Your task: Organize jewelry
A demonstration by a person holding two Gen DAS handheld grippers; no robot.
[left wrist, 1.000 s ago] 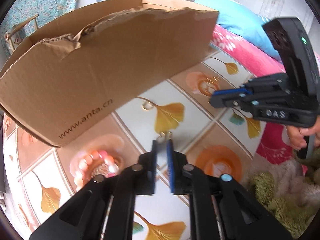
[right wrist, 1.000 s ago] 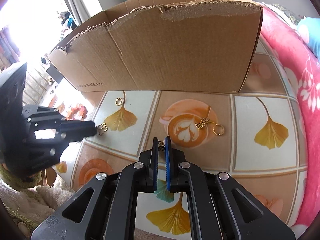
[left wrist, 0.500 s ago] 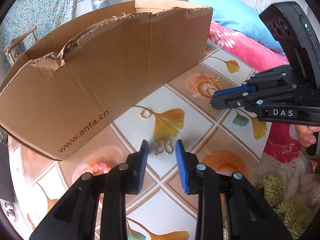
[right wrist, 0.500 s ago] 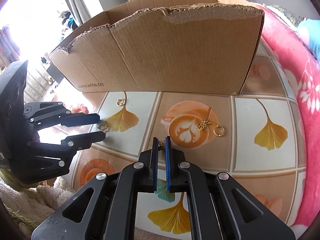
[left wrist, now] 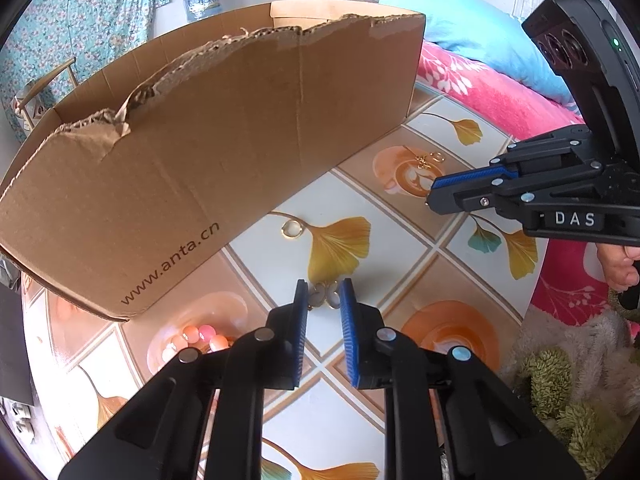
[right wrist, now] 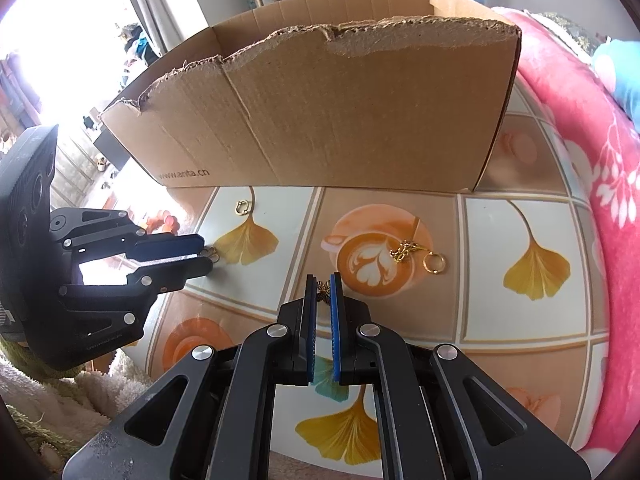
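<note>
**Two grippers set low over scattered gold jewelry**

Two small gold looped earrings [left wrist: 325, 295] lie on the tiled-pattern desk [left wrist: 400, 248] between the left gripper [left wrist: 325, 300] fingers, which have just been closing; whether the blue pads press them cannot be told. A small gold butterfly charm [right wrist: 323, 290] is clenched by the right gripper [right wrist: 323, 289]. A gold hoop [left wrist: 292, 229] and a chained ring [right wrist: 433, 262] lie before the torn brown cardboard box [left wrist: 224, 152].

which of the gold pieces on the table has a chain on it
The gold ring with the chain, lying on the latte picture right of the right gripper. The small hoop by the cardboard box is bare.
</note>
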